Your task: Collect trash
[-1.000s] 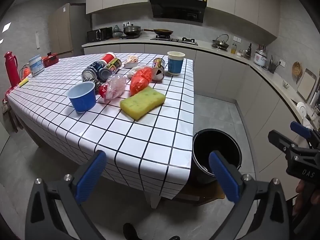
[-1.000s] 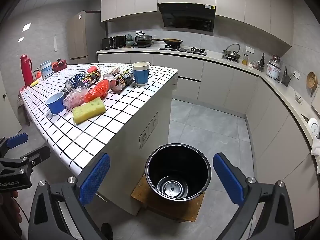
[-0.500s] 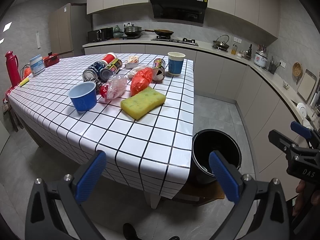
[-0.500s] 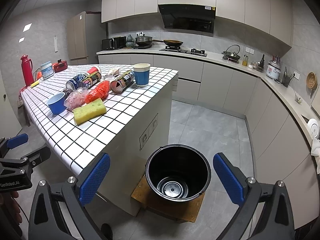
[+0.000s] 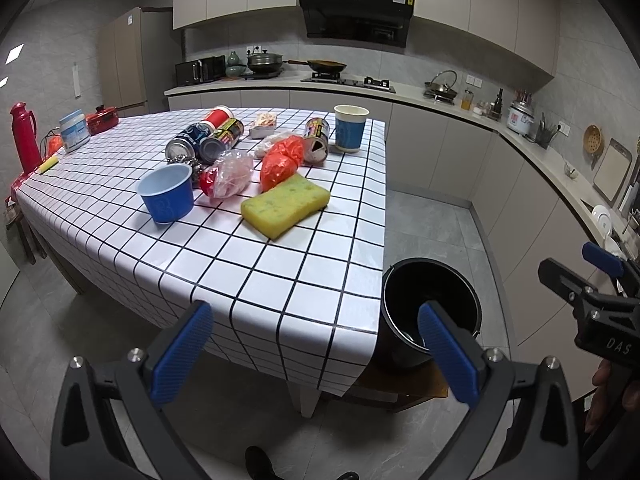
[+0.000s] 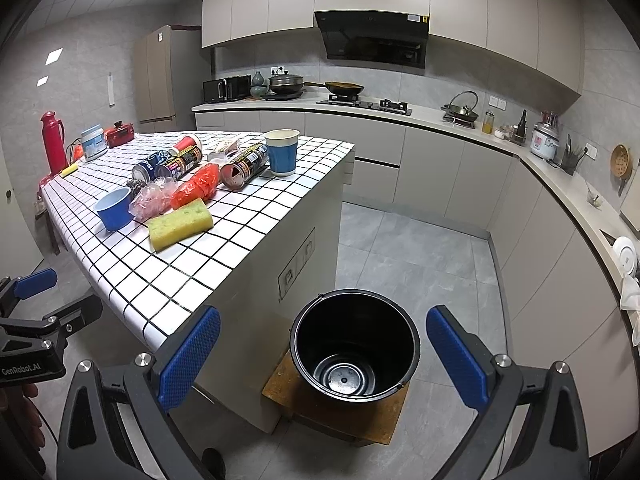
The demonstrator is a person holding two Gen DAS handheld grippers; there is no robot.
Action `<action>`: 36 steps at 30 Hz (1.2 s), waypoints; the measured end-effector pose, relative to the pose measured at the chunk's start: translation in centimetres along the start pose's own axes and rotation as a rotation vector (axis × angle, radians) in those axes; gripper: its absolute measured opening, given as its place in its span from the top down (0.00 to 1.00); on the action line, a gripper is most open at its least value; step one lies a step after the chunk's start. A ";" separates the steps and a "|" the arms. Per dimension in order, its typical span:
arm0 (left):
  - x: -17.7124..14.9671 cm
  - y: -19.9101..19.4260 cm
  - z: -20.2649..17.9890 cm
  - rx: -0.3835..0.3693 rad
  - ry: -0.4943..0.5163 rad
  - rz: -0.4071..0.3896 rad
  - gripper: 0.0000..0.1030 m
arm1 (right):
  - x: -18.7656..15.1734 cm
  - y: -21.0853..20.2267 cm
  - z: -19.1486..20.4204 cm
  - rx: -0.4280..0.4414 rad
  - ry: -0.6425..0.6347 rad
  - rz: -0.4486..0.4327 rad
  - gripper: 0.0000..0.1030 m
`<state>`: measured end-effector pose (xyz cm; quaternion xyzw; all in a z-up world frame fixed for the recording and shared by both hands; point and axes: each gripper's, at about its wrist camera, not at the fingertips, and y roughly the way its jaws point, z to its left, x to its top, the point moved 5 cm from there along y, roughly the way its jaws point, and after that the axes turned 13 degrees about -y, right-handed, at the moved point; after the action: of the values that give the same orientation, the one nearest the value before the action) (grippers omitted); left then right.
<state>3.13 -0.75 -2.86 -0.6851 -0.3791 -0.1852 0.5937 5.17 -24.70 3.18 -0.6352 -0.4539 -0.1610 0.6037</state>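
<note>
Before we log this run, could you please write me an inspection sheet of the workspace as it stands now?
Surface: checked tablecloth on the island; its near end is bare.
Job's things: yellow sponge, orange bag, clear bag, lying cans, short blue cup and tall blue cup all on the table; black bucket on a wooden board on the floor holds no trash.
Clutter: red flask and white tub at the far end.
Grippers: left gripper and right gripper open, holding nothing.
Cables: thin lead near the white tub.
Surroundings: kitchen counter, stove with pans, range hood.
</note>
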 end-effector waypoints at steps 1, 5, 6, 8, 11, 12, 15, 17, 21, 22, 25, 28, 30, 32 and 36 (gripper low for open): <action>0.0 0.0 0.0 0.001 0.000 -0.001 0.00 | -0.1 0.0 0.0 0.001 0.000 0.000 0.00; 0.0 -0.2 0.1 -0.002 -0.004 -0.003 0.00 | 0.0 -0.1 0.0 0.000 0.000 -0.002 0.00; -0.1 -0.2 0.1 -0.002 -0.005 -0.004 0.00 | -0.1 -0.1 0.0 0.000 -0.001 -0.002 0.00; -0.1 -0.3 0.1 -0.002 -0.005 -0.004 0.00 | 0.0 -0.2 0.0 0.000 -0.001 -0.002 0.00; -0.1 -0.4 0.1 -0.003 -0.006 -0.004 0.00 | 0.0 -0.2 0.0 0.000 -0.001 -0.004 0.00; -0.2 -0.4 0.1 -0.003 -0.006 -0.004 0.00 | -0.1 -0.1 0.0 0.000 0.000 -0.002 0.00; -0.3 -0.6 0.2 -0.003 -0.007 -0.008 0.00 | -0.1 -0.3 0.1 0.000 -0.002 -0.004 0.00; -0.4 -0.6 0.3 -0.004 -0.007 -0.009 0.00 | 0.0 -0.5 0.2 0.001 -0.001 -0.005 0.00; -0.5 -0.8 0.4 -0.001 -0.005 -0.012 0.00 | 0.0 -0.8 0.3 0.001 -0.002 -0.007 0.00; -0.5 -0.9 0.4 -0.001 -0.004 -0.013 0.00 | 0.0 -1.0 0.3 0.001 -0.002 -0.008 0.00; -0.5 -1.0 0.4 -0.001 -0.003 -0.016 0.00 | -0.1 -1.2 0.4 0.000 -0.002 -0.010 0.00; -0.5 -1.0 0.5 -0.001 -0.002 -0.016 0.00 | -0.1 -1.2 0.5 0.000 -0.001 -0.009 0.00; -0.5 -1.0 0.5 -0.003 -0.002 -0.015 0.00 | -0.1 -1.2 0.5 -0.001 -0.001 -0.009 0.00; -0.5 -1.0 0.5 -0.004 -0.003 -0.017 0.00 | -0.3 -1.4 0.5 -0.004 -0.001 -0.010 0.00; -0.4 -1.1 0.6 -0.009 0.000 -0.016 0.00 | -0.2 -1.6 0.6 -0.006 -0.003 -0.011 0.00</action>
<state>1.92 -0.32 -2.52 -0.6847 -0.3839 -0.1916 0.5892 3.59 -24.49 3.87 -0.6349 -0.4576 -0.1646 0.6003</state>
